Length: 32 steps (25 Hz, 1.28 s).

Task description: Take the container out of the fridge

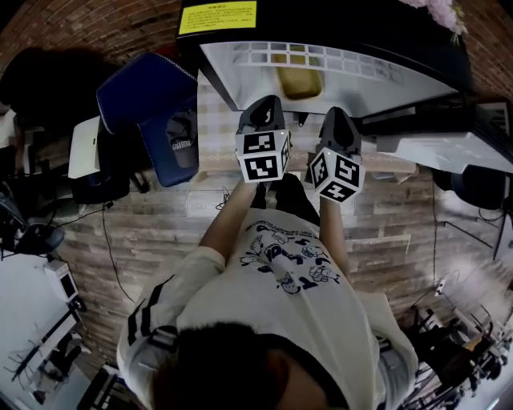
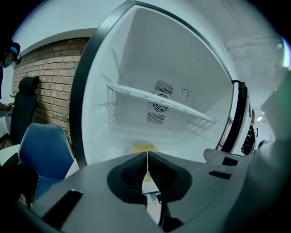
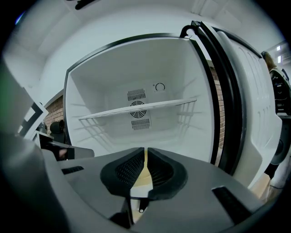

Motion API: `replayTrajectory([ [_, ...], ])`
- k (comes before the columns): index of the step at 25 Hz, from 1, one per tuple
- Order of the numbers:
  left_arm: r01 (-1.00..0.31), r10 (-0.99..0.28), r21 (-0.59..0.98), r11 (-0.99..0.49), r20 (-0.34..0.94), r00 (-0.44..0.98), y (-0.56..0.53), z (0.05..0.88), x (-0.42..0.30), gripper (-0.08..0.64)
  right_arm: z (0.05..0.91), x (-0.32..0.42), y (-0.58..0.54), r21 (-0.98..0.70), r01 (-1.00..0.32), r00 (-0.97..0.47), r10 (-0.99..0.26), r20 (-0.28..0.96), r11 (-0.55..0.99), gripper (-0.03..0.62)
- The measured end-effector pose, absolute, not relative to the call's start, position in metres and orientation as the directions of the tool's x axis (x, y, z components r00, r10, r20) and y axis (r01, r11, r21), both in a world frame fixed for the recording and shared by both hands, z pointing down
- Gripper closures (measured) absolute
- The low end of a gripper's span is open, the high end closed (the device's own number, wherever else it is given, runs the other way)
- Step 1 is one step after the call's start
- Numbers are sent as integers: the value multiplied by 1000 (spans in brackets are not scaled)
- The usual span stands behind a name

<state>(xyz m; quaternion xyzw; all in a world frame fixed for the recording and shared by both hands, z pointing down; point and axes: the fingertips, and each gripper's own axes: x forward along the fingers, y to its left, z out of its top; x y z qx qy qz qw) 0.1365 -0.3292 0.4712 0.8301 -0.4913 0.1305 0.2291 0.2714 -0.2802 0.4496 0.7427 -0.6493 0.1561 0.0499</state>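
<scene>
At the mouth of the fridge [image 1: 401,90], door [image 1: 449,148] open wide to the right. Person in a white printed shirt [image 1: 288,264] facing the cabinet, both forearms reaching forward from the torso and converging slightly toward the grippers. Left gripper [image 1: 269,102] and right gripper [image 1: 337,114] held side by side, near each other but apart, marker cubes uppermost and turned toward the head camera. Both grippers outside the cabinet, jaws aimed into it at about the level of its floor.

Left gripper view: ribbed pads [image 2: 134,171] pressed together along a single seam, nothing between them. Right gripper view: pads [image 3: 125,171] likewise closed at the tips, with only a thin slit lower down and nothing held.

Container [image 1: 299,82], yellowish, on the fridge floor beneath the grid shelf [image 2: 154,101], clear of both side walls and untouched by either gripper. Visible just above the closed left jaws in the left gripper view, and through the slit of the right jaws in the right gripper view.

Fan grille [image 3: 137,109] and round knob [image 3: 159,87] on the back wall, at and above shelf height.

Outside the fridge: blue chair [image 1: 148,100] just left of the cabinet, brick wall [image 2: 52,75] behind the chair, plank floor [image 1: 160,232] under the person, yellow label [image 1: 217,17] on the cabinet top.
</scene>
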Motion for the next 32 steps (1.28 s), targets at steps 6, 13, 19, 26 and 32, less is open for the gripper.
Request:
replayTrajectory([
  [6, -903, -759, 255, -347, 488, 430, -340, 489, 153, 540, 456, 286, -298, -124, -989, 41, -948, 316, -84, 549],
  [13, -925, -751, 260, -279, 541, 379, -352, 511, 167, 518, 467, 304, -311, -131, -991, -12, -941, 337, -35, 549],
  [19, -932, -731, 283, -225, 584, 354, -363, 533, 172, 448, 470, 304, -320, -139, -990, -60, -938, 341, 13, 549],
  [26, -952, -715, 253, -170, 633, 296, -380, 560, 175, 445, 472, 300, -324, -134, -989, -101, -933, 347, 58, 549],
  [32, -961, -697, 239, -141, 666, 267, -385, 575, 180, 445, 479, 301, -325, -138, -987, -124, -925, 360, 78, 549],
])
